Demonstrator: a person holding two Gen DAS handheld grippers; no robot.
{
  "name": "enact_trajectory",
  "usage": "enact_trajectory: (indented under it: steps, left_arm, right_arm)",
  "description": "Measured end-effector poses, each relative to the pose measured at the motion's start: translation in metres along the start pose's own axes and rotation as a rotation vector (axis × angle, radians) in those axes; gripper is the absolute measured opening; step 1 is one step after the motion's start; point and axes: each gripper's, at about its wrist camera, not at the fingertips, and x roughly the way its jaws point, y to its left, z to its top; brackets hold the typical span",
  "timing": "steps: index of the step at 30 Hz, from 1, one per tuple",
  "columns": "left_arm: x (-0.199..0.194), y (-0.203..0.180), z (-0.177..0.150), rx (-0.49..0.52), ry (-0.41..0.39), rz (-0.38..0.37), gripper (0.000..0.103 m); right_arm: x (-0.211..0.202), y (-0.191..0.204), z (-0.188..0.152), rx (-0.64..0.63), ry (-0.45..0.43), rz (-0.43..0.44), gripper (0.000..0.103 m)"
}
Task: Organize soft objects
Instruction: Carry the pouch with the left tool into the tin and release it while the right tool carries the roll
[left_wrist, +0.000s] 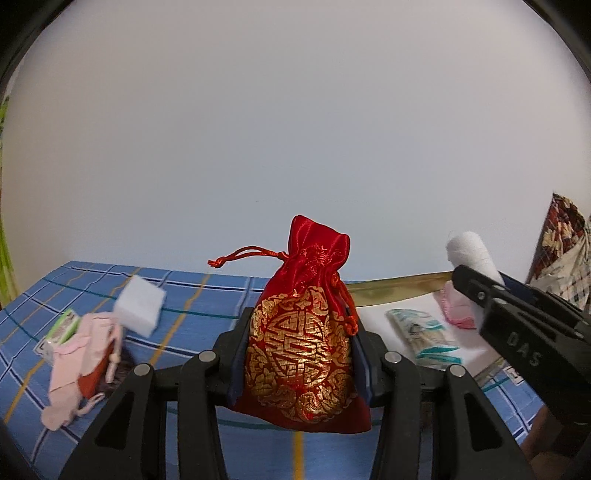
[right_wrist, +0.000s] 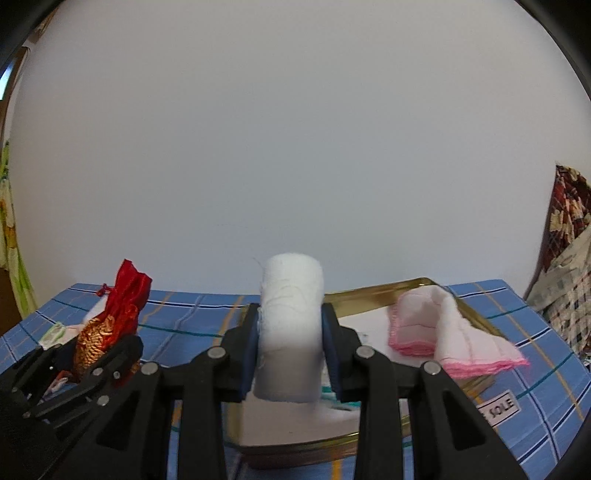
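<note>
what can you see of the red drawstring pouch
The red drawstring pouch is shiny satin-like fabric with a gold woven medallion and floral pattern. Its neck is cinched by a red cord with a knotted end trailing left. It stands upright, pinched at both sides between the left gripper's fingers, above the blue checked cloth.

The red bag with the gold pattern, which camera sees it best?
The left wrist view: the red bag sits front-on between the left gripper fingers, gold pattern and drawstring plain. The right wrist view shows it small at the left edge, side-on and partly hidden.
</note>
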Motion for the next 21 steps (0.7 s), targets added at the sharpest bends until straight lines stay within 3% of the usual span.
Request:
enact_trajectory:
  steps: [21]
  left_arm:
    - [0.037, -0.091, 0.004, 0.066, 0.026, -0.120, 0.049]
  right_arm:
    - [0.012, -0.071, 0.007, -0.006, 0.047, -0.146, 0.032]
